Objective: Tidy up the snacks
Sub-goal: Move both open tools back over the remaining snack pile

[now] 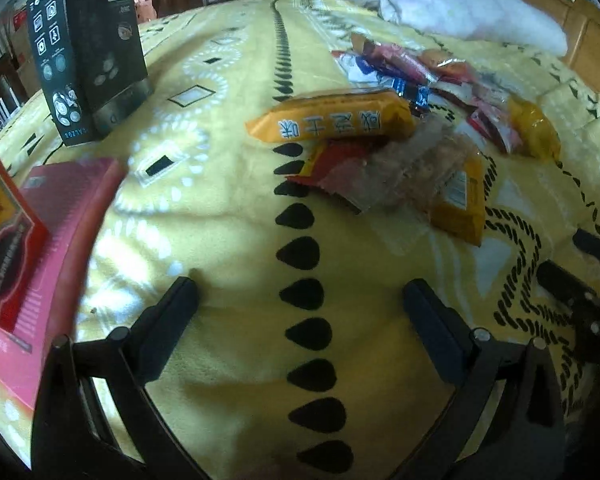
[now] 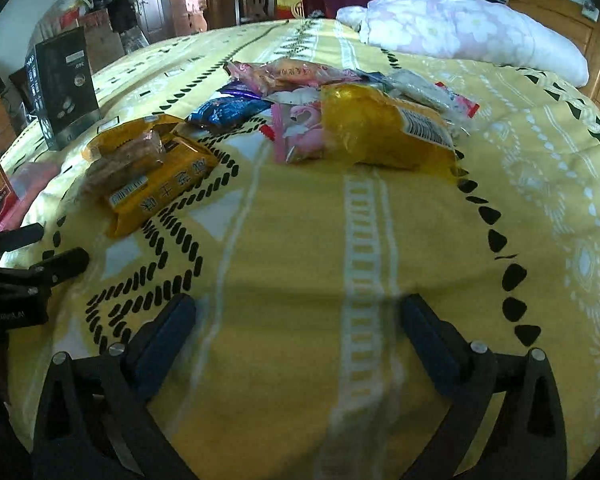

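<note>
— While both grippers hang over the bed [image 1: 228,232], what are they carrying?
— Nothing. The left gripper [image 1: 300,296] has its fingers spread wide over bare yellow blanket, and the right gripper [image 2: 298,312] likewise.
— Where are the snacks?
— Heaped mid-bed, ahead of both. An orange packet [image 1: 332,120] with white characters lies nearest the left gripper, on red and clear wrappers [image 1: 380,176]. From the right wrist view, a yellow bag [image 2: 384,132] sits beside a pink flamingo pouch [image 2: 300,132], with a dark blue packet [image 2: 228,110] further left.
— Anything else?
— A black box [image 1: 88,52] stands upright at the left, a pink box [image 1: 60,240] lies flat nearer, and a white quilt [image 2: 460,32] is bunched at the far end.
</note>
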Tool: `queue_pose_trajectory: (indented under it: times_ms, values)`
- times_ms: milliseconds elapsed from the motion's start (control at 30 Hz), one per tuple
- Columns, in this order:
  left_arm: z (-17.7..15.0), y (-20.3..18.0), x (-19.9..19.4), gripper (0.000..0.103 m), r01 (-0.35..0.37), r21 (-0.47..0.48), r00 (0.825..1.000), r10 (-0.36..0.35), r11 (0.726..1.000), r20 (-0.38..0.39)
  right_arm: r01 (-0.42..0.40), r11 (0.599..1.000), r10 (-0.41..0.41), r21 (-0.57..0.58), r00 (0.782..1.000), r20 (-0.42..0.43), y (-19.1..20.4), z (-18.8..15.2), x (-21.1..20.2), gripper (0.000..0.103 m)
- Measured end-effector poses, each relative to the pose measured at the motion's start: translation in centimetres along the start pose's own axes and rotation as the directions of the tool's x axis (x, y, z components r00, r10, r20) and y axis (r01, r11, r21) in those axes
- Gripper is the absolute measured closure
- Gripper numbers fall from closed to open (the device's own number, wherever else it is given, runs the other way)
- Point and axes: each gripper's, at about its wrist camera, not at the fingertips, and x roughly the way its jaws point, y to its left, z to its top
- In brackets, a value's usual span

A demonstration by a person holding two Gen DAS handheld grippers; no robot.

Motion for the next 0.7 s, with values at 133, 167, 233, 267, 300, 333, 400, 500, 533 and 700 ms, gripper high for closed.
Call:
queue_pose_trajectory:
  times_ms: [133,167,233,267,300,333,400,500,533,700]
  values:
    - [-0.29,0.42,0.04,0.0,0.019,-0.002,1.0,-0.019,1.0,0.01,-0.011,1.0,0.011,0.003,1.0,0.015,-0.14,0.13,0.28,0.0]
    - [-0.17,0.56,0.24,0.0,0.023,-0.003,1.0,-0.023,1.0,0.013,-0.012,1.0,0.012,0.002,1.0,0.019,-0.08,0.11,0.36,0.0]
    - [-0.41,0.49,0.03,0.0,0.019,0.002,1.0,-0.019,1.0,0.025,-0.017,1.0,0.017,0.004,1.0,0.023,-0.1,0.16,0.34,0.0]
    - [-0.28,0.42,0.23,0.0,0.016,0.004,1.0,-0.016,1.0,0.027,-0.016,1.0,0.016,0.003,1.0,0.024,-0.05,0.2,0.38,0.0]
    - [-0.34,0.34,0.18,0.0,0.012,0.006,1.0,-0.012,1.0,0.028,-0.015,1.0,0.015,0.001,1.0,0.024,-0.02,0.18,0.4,0.0]
    - [-0.44,0.33,0.07,0.0,0.009,0.007,1.0,-0.009,1.0,0.028,-0.015,1.0,0.015,0.002,1.0,0.024,-0.05,0.16,0.39,0.0]
    - [-0.39,0.25,0.12,0.0,0.005,0.01,1.0,-0.006,1.0,0.029,-0.017,1.0,0.017,0.003,1.0,0.024,-0.13,0.15,0.41,0.0]
    - [-0.32,0.17,0.27,0.0,-0.002,0.016,1.0,0.001,1.0,0.028,-0.014,1.0,0.014,0.001,1.0,0.02,0.0,0.18,0.49,0.0]
    - [-0.31,0.13,0.32,0.0,-0.004,0.019,1.0,0.004,1.0,0.028,-0.013,1.0,0.013,0.0,1.0,0.019,0.02,0.24,0.56,0.0]
    - [-0.26,0.08,0.38,0.0,-0.007,0.022,1.0,0.007,1.0,0.027,-0.01,1.0,0.01,-0.003,1.0,0.017,0.11,0.27,0.67,0.0]
